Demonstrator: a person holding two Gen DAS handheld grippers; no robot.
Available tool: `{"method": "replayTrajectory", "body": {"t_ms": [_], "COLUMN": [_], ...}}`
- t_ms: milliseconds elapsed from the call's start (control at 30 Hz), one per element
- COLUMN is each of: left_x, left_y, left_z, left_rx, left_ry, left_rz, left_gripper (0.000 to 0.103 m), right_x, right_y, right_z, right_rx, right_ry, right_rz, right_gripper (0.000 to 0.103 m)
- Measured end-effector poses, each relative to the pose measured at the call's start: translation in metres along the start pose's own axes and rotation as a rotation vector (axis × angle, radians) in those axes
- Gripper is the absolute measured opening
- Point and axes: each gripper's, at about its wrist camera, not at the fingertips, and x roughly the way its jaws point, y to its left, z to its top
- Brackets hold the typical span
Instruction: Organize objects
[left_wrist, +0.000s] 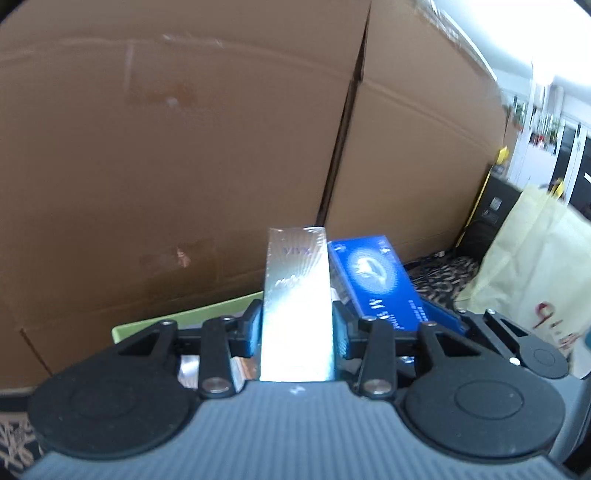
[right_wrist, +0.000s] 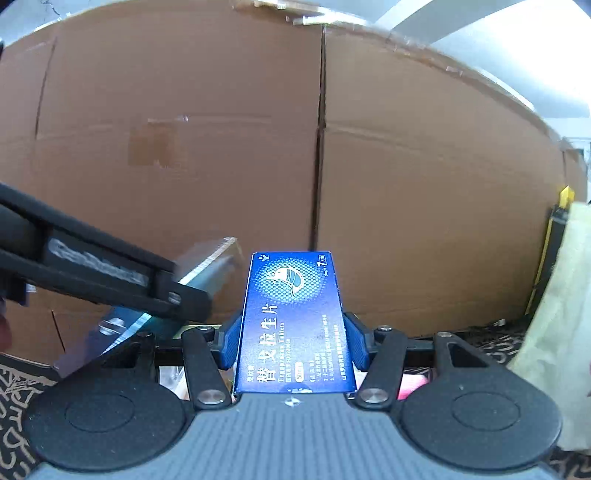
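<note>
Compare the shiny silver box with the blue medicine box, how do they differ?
The shiny silver box has a reflective foil face with faint lettering; the blue medicine box is matte, with white Chinese characters and a round picture. The silver box is narrower; the blue one looks wider. The left hand-held gripper holds the silver one, the right hand-held gripper the blue. Both are slim cartons, clamped lengthwise.

The left gripper (left_wrist: 297, 328) was closed, both blue pads pressing on the sides of the silver box (left_wrist: 295, 295) it held. The right gripper (right_wrist: 293, 339) was closed too, gripping a blue box (right_wrist: 293, 325), just beside the left one.
</note>
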Motion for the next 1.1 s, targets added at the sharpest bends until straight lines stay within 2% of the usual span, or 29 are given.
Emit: {"method": "replayTrajectory", "body": {"t_ms": [67,133,167,300,433,633,733,867,1100], "left_x": [0.008,0.004,0.001,-0.004,-0.014,-0.055,-0.075,-0.097,-0.110], "left_y": [0.003,0.008,0.010,0.015,0.014,0.025,0.027,0.024,0.014], "left_z": [-0.009,-0.018,-0.021,-0.025,-0.027,-0.037,-0.046,-0.066,-0.117], "left_rx": [0.024,0.009,0.010,0.004,-0.013,-0.064,-0.077,-0.063,-0.044], "left_ry": [-0.006,-0.044,-0.057,-0.059,-0.079,-0.123,-0.127,-0.097,0.020], "left_rz": [0.018,0.034,0.028,0.036,0.060,0.094,0.111,0.167,0.247], "left_gripper": [0.077,0.088,0.089,0.093,0.103,0.103,0.103,0.103,0.103], "right_x": [0.017,0.025,0.024,0.014,0.001,-0.033,-0.056,-0.083,-0.119], "right_y": [0.004,0.007,0.007,0.007,0.005,-0.001,-0.003,0.000,0.005], "right_z": [-0.008,-0.019,-0.024,-0.037,-0.035,-0.023,-0.022,-0.030,-0.054], "right_rx": [-0.030,-0.067,-0.083,-0.102,-0.095,-0.055,-0.019,0.008,0.012], "right_ry": [0.052,0.097,0.092,0.063,0.064,0.039,0.032,0.062,0.131], "right_rz": [0.012,0.023,0.013,-0.018,-0.034,-0.059,-0.044,-0.033,-0.020], "right_gripper": [0.061,0.068,0.075,0.083,0.084,0.084,0.090,0.093,0.097]}}
